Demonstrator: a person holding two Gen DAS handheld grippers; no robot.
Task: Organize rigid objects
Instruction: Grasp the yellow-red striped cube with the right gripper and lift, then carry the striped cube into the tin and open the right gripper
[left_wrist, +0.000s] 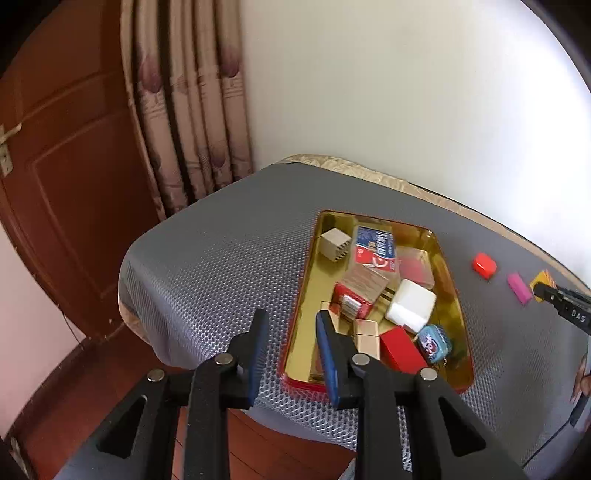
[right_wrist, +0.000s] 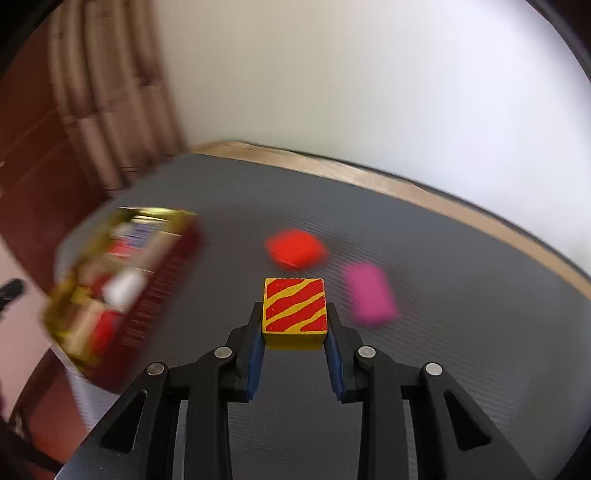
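A gold tray with a red rim (left_wrist: 452, 291) sits on the grey mat and holds several small boxes, a white cube (left_wrist: 410, 304) and a blue tin (left_wrist: 436, 342). My left gripper (left_wrist: 291, 319) is open and empty above the tray's near left corner. My right gripper (right_wrist: 294, 314) is shut on a yellow block with red stripes (right_wrist: 294, 305), held above the mat. A red block (right_wrist: 295, 248) and a pink block (right_wrist: 371, 293) lie on the mat just beyond it. The tray is blurred at the left of the right wrist view (right_wrist: 147, 299). The right gripper also shows in the left wrist view (left_wrist: 543, 290).
The grey mat (left_wrist: 221, 254) covers a table with a beige edge (left_wrist: 369, 171). A white wall stands behind it. A curtain (left_wrist: 192, 110) and a brown door (left_wrist: 62, 166) are at the left. Wooden floor lies below the table's near edge.
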